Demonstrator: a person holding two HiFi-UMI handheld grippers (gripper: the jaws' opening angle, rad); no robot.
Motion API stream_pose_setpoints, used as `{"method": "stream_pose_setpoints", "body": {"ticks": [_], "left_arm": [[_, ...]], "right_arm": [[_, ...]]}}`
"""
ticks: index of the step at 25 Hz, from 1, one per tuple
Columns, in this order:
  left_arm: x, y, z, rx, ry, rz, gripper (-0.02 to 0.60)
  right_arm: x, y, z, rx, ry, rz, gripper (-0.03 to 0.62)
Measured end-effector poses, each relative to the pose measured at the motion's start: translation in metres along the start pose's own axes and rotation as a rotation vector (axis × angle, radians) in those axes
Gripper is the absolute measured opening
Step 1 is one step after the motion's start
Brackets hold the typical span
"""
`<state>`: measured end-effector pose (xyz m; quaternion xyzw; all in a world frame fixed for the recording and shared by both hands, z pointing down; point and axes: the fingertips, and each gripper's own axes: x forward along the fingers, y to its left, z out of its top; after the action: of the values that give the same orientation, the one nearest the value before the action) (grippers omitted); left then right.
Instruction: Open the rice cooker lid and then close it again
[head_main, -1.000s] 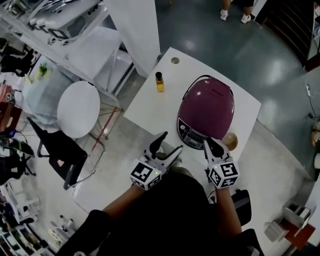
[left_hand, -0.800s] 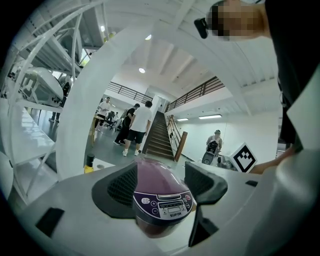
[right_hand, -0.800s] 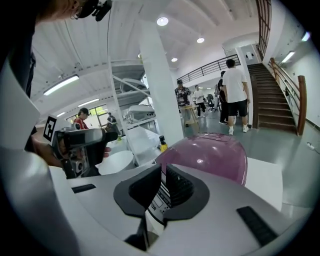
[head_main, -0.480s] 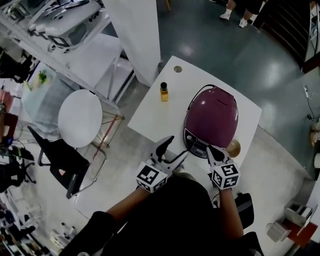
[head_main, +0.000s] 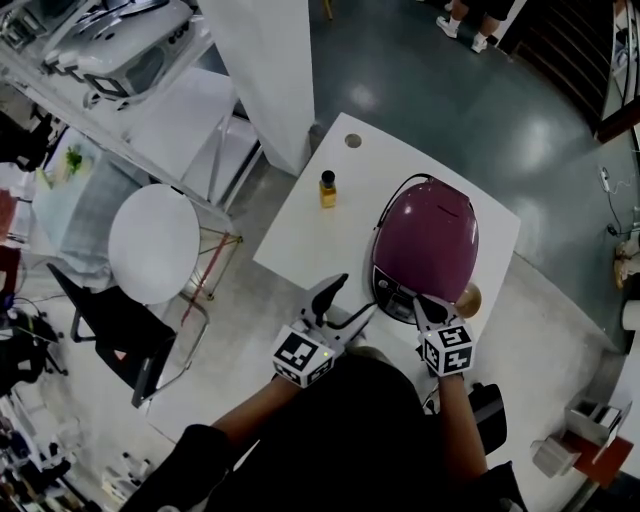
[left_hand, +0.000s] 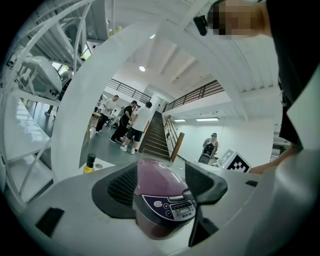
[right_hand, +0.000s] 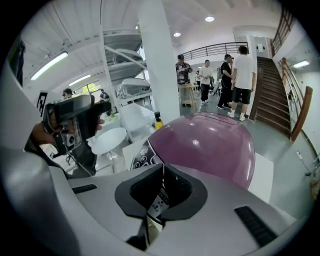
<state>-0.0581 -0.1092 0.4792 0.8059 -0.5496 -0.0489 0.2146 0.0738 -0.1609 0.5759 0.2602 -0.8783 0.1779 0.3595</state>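
- Right gripper (head_main: 425, 303) has sunk to the rice cooker (head_main: 428, 235) front; fingers (right_hand: 137, 192) closed together, empty.
- Left gripper (head_main: 352, 297): fingers apart, empty.
- Cooker stands on the surface (head_main: 320, 235), lid shut.
- Risk: an off-centre press could slide the unbraced cooker.

Part of rice cooker (head_main: 425, 240) panel behind right gripper (head_main: 428, 304), bottle (head_main: 327, 189) label unreadable

The left gripper (head_main: 350, 298) is held out almost level, its fingers (left_hand: 117, 187) spread wide apart and gripping nothing. The right gripper (head_main: 430, 304) tilts steeply down, its fingers (right_hand: 145, 192) pressed together. The left arm (head_main: 238, 420) angles inward behind its fingers. The right arm (head_main: 457, 420) runs straight back from its own. The two grippers are apart, side by side.
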Motion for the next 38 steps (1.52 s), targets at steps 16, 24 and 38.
{"method": "stream_pose_setpoints", "body": {"ticks": [16, 24, 38], "left_arm": [[0.004, 0.026, 0.008, -0.009, 0.018, -0.056, 0.275], [0.011, 0.026, 0.018, 0.057, 0.003, -0.115, 0.275], [0.020, 0.035, 0.028, 0.053, -0.005, -0.149, 0.275]], "right_arm": [[0.007, -0.001, -0.006, -0.039, 0.109, -0.077, 0.000], [0.009, -0.001, -0.010, -0.044, 0.156, -0.115, 0.000], [0.008, -0.001, -0.014, -0.024, 0.160, -0.184, 0.000]]}}
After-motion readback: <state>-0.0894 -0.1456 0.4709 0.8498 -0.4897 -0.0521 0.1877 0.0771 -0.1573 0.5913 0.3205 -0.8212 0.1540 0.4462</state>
